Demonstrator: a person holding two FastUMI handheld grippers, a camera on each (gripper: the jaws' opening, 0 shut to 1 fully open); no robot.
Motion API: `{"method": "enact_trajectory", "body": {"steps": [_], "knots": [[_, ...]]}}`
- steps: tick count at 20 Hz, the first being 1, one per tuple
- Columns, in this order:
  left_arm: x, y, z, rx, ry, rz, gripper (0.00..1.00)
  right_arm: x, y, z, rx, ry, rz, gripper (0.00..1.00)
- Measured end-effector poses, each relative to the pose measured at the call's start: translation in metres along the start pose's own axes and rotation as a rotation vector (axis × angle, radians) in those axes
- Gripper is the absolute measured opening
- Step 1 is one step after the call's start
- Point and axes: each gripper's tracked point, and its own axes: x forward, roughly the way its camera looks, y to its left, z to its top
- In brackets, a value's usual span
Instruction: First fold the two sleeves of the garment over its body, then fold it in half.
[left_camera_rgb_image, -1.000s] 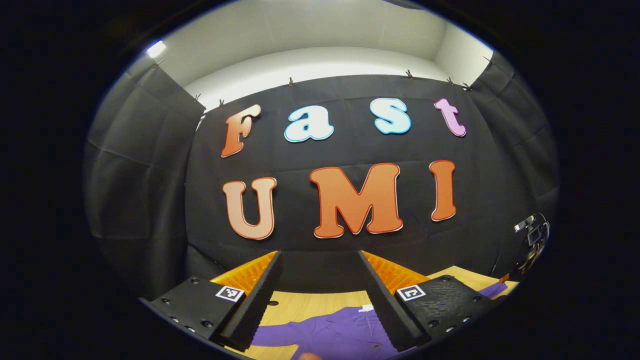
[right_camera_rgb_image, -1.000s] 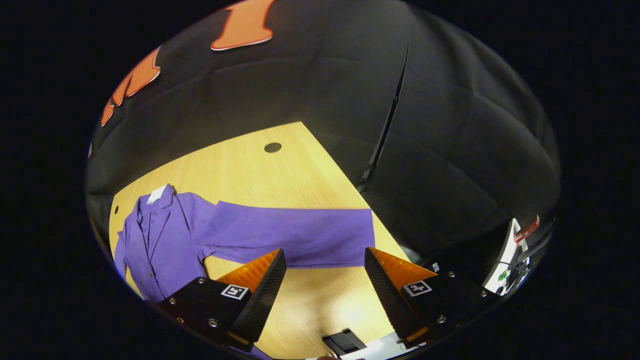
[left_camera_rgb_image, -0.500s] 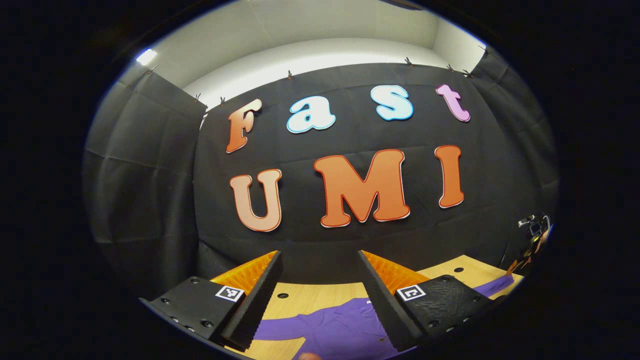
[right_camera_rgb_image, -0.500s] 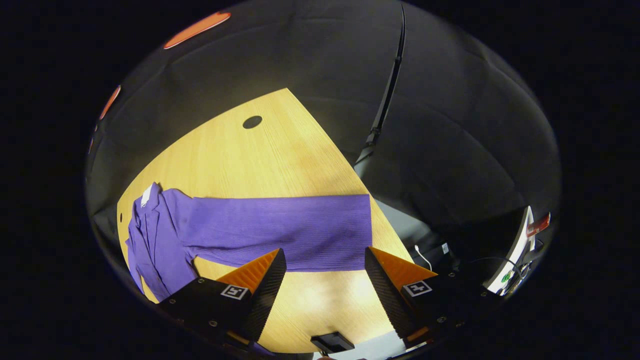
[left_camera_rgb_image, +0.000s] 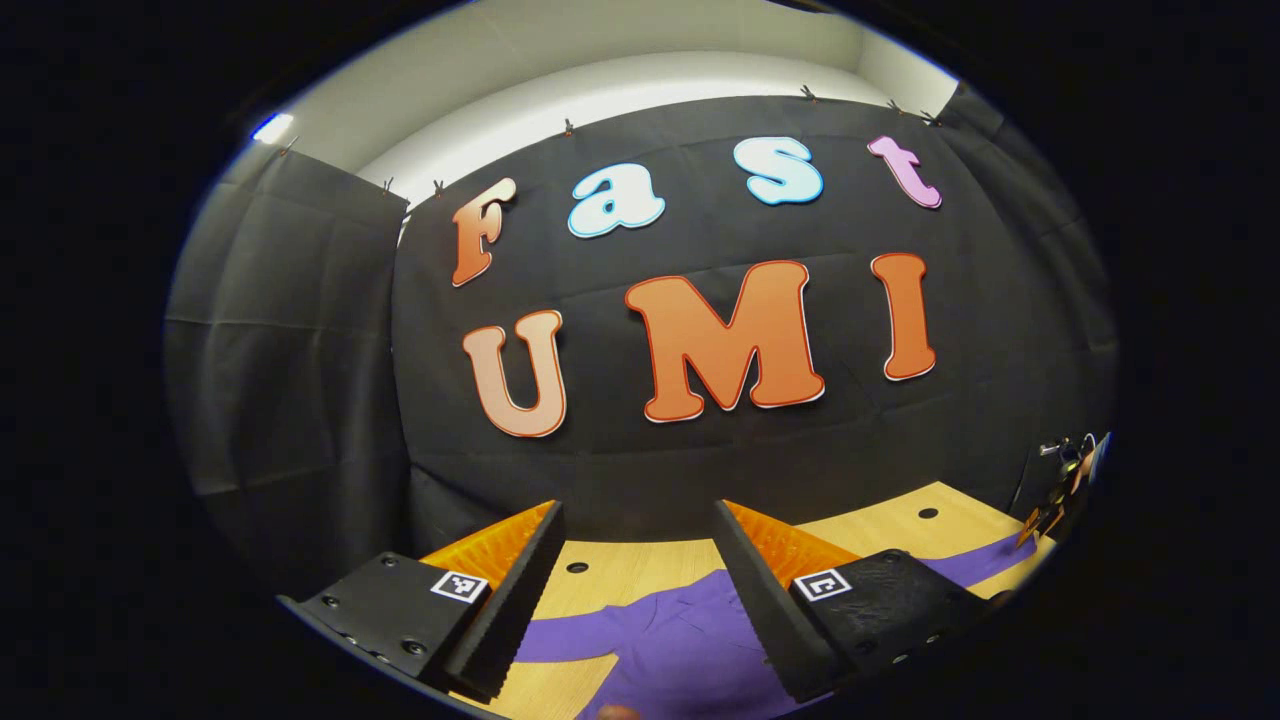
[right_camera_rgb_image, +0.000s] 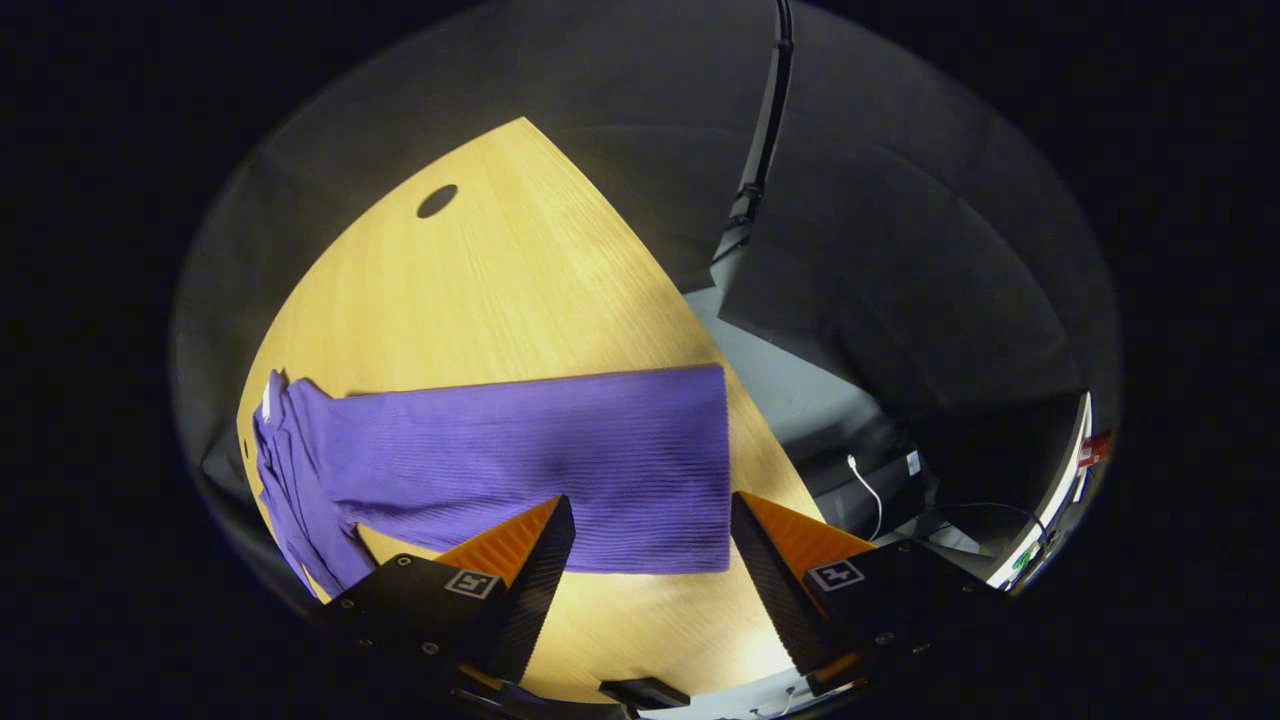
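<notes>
A purple long-sleeved garment (right_camera_rgb_image: 520, 460) lies flat on a light wooden table (right_camera_rgb_image: 520, 290). In the right gripper view one sleeve stretches across to the table's right edge and ends in a straight cuff (right_camera_rgb_image: 715, 470); the body (right_camera_rgb_image: 285, 490) is bunched at the far left. My right gripper (right_camera_rgb_image: 650, 505) is open, hovering just over the sleeve near the cuff, nothing between its fingers. In the left gripper view my left gripper (left_camera_rgb_image: 637, 510) is open and held above the garment (left_camera_rgb_image: 670, 640), which spreads below its fingers.
The table has round cable holes (right_camera_rgb_image: 437, 200) (left_camera_rgb_image: 577, 567). Past its right edge the floor holds a white cable (right_camera_rgb_image: 865, 480) and dark gear, with a black pole (right_camera_rgb_image: 760, 150) beside the cloth wall. A small black device (right_camera_rgb_image: 640, 692) sits at the table's near edge.
The right gripper has come closer to the sleeve's cuff end, which now looks larger between its fingers. The left gripper's view has dipped slightly, showing more garment and table.
</notes>
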Motion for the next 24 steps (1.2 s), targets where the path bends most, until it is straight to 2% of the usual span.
{"method": "enact_trajectory", "body": {"steps": [4, 7, 8, 9, 10, 13, 15, 17, 20, 24], "knots": [[-0.003, -0.013, -0.001, 0.024, 0.015, -0.004, 0.95, 0.015, -0.011, 0.003, -0.002, 0.014, -0.054, 0.94], [-0.001, -0.018, -0.002, 0.021, 0.019, -0.007, 0.96, 0.015, -0.009, 0.007, 0.010, 0.022, -0.092, 0.84], [-0.001, -0.023, -0.006, 0.013, 0.026, -0.012, 0.96, 0.013, -0.003, 0.005, 0.013, 0.032, -0.096, 0.92], [0.000, -0.026, -0.008, 0.006, 0.033, -0.017, 0.96, 0.015, 0.002, 0.004, 0.012, 0.031, -0.095, 0.60], [0.000, -0.027, -0.008, 0.003, 0.035, -0.020, 0.96, 0.015, 0.005, 0.004, 0.009, 0.027, -0.092, 0.70], [-0.007, -0.026, -0.005, 0.009, 0.022, -0.019, 0.99, 0.017, 0.014, 0.003, -0.001, 0.015, -0.070, 0.22], [-0.013, -0.020, -0.005, 0.009, 0.011, -0.019, 0.96, 0.013, 0.020, -0.003, -0.003, 0.025, -0.021, 0.07], [-0.012, -0.010, -0.006, 0.009, 0.007, -0.015, 0.96, 0.001, 0.029, -0.004, 0.024, 0.008, 0.010, 0.04], [-0.007, 0.002, -0.008, -0.011, 0.001, -0.026, 0.96, -0.025, 0.043, -0.002, -0.013, -0.065, 0.029, 0.04], [0.003, 0.018, -0.017, -0.013, 0.006, -0.070, 0.99, -0.074, 0.092, -0.003, -0.046, -0.138, 0.105, 0.04]]}}
